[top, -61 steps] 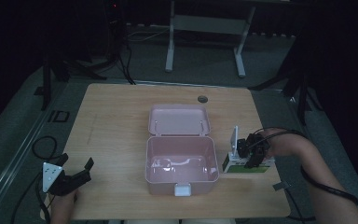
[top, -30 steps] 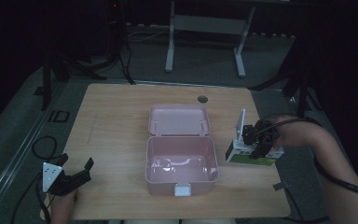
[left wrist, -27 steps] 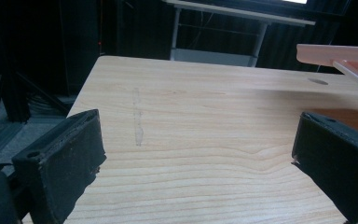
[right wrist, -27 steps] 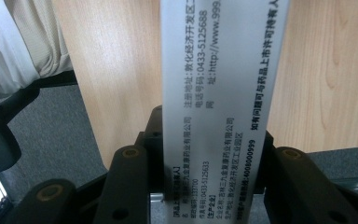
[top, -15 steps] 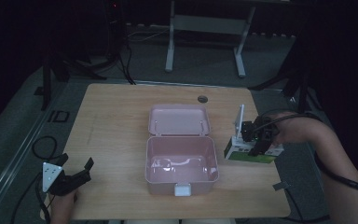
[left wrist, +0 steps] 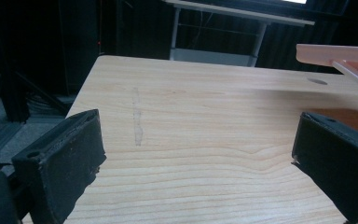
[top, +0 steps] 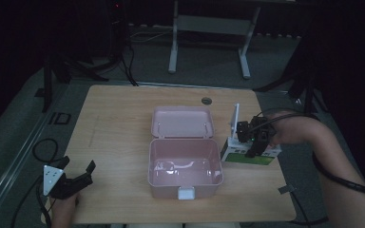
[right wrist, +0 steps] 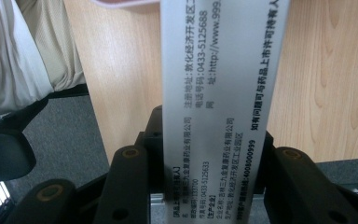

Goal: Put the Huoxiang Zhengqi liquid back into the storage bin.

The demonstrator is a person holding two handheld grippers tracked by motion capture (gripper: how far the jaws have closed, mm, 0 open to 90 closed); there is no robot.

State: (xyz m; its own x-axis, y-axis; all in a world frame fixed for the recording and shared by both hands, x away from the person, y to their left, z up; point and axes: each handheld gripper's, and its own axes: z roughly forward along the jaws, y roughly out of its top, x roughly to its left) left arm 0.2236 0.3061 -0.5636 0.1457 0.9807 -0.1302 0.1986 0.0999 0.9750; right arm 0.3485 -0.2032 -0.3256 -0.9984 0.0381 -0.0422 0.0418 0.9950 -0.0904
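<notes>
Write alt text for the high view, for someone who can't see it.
An open pink box sits mid-table; beside it the right gripper grips a white and green carton. The left gripper rests open at the near left corner.

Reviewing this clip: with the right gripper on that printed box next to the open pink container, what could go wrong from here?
1. The white and green printed carton sits near the wooden table's right edge; a slip could drop it off.
2. Carried leftward, it could knock the pink plastic container's wall.
3. The right gripper may crush thin card.
</notes>
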